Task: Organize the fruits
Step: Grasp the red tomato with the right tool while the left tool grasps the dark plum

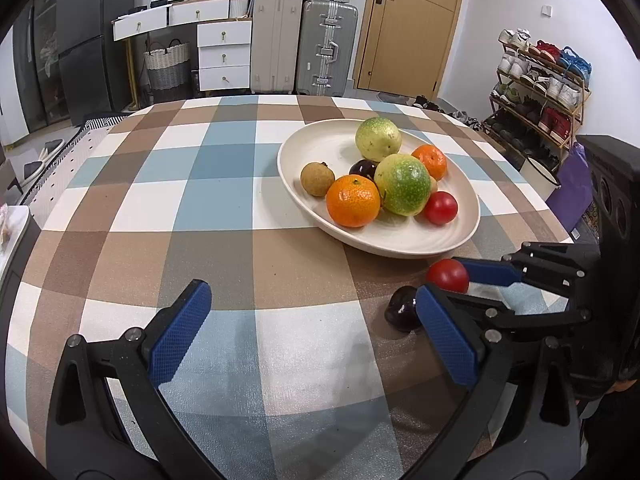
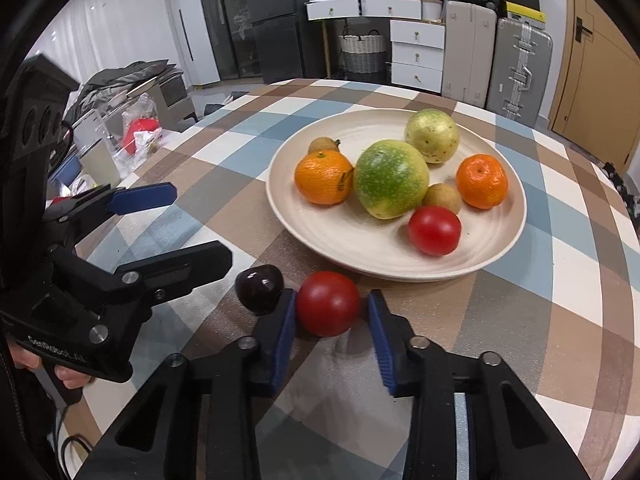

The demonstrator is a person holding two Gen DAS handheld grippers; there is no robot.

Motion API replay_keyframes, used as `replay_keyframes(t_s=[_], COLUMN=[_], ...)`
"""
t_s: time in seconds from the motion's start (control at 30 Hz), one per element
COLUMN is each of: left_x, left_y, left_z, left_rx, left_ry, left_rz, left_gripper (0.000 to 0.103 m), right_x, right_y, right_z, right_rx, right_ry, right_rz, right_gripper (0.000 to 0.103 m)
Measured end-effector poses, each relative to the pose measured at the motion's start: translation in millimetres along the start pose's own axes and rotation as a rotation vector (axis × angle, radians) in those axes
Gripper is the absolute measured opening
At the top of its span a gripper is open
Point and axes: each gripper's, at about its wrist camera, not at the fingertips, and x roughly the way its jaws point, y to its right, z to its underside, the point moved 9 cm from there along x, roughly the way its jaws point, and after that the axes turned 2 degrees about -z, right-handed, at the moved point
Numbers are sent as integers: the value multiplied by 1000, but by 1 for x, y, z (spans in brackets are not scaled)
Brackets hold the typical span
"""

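Small round red tomato (image 2: 328,303) on checked tablecloth (image 2: 520,320), just near of cream ceramic plate (image 2: 360,248), clamped between blue pads of right gripper (image 2: 331,314); jaws closed onto it. Dark purple round plum (image 2: 259,289) touching outside of left pad. Left gripper (image 1: 308,332) spread wide, nothing held, well left. Risks judged: smooth skin slipped from pads on lift; plum nudged, rolled off; plate rim clipped on transfer.

Beyond your table (image 1: 132,208) with its checked cloth you see two upright suitcases (image 1: 304,48) beside a white drawer unit (image 1: 224,56), a wooden door (image 1: 412,24), a loaded shoe rack (image 1: 540,92) on the right, and a woven basket (image 1: 168,64).
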Motion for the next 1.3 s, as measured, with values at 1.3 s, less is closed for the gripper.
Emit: replay_keyframes(t_s=[1.3], left_x=[29], left_y=[56], left_z=[20], left_rx=[171], left_ry=[-139], left_rz=[24], left_gripper=[84], right_x=[-52], right_y=[50], right_z=[-6], right_rx=[150], right_ry=[142], right_rz=[-6], right_gripper=[31])
